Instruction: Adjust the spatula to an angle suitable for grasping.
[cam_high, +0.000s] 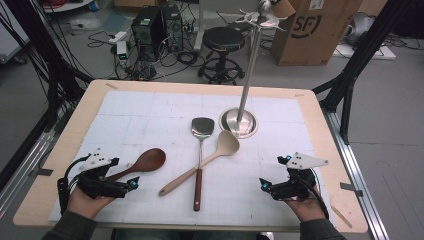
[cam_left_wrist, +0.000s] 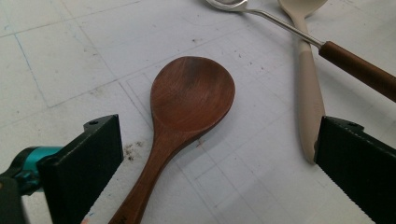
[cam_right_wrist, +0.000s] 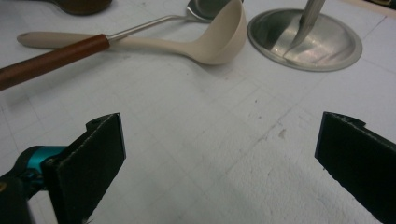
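On the bench (cam_high: 60, 165), a white gridded mat (cam_high: 150, 112) carries a steel stand (cam_high: 239, 121), a metal spatula (cam_high: 201, 127) lying across a cream ladle (cam_high: 226, 144), and a dark wooden spoon (cam_high: 149, 161) to their left. The left hand-held gripper (cam_left_wrist: 219, 158) has its jaws spread wide with the spoon's handle lying between them, not touching either. The right hand-held gripper (cam_right_wrist: 219, 158), also spread wide, holds nothing over bare mat. The spatula's blade is cut off in both gripper views.
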